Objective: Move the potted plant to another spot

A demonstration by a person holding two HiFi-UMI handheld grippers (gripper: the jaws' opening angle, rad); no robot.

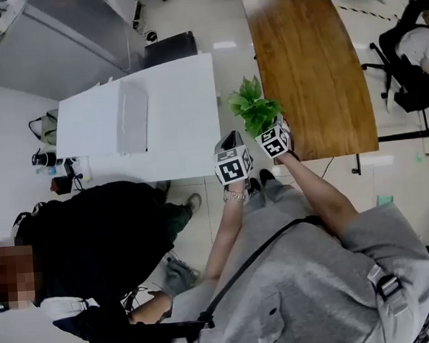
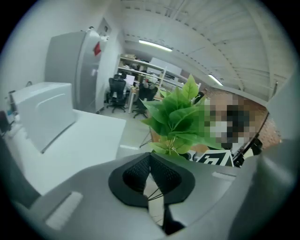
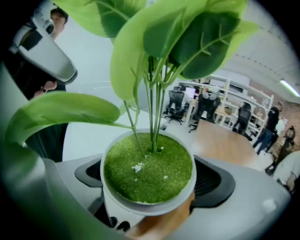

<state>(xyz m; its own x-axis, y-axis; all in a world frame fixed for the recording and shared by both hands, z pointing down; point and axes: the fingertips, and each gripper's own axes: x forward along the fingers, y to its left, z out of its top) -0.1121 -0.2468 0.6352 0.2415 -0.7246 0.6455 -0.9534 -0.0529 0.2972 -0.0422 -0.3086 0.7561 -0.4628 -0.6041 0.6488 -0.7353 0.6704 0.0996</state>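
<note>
Sprouting glossy leaves [image 3: 140, 42] — round, moss-topped white pot [image 3: 146, 207].

Room was bright and evenly lit from ceiling strip lights [image 2: 154, 45]; shadows were soft; both gripper views bent hard at the edges (dark fisheye corners); near leaves [image 3: 140, 42] of the potted plant [image 3: 149, 171] looked blurry.

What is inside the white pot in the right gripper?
The white pot holds green moss-like filling, with thin stems rising from its middle and white specks. Whatever lies under the filling is covered.
</note>
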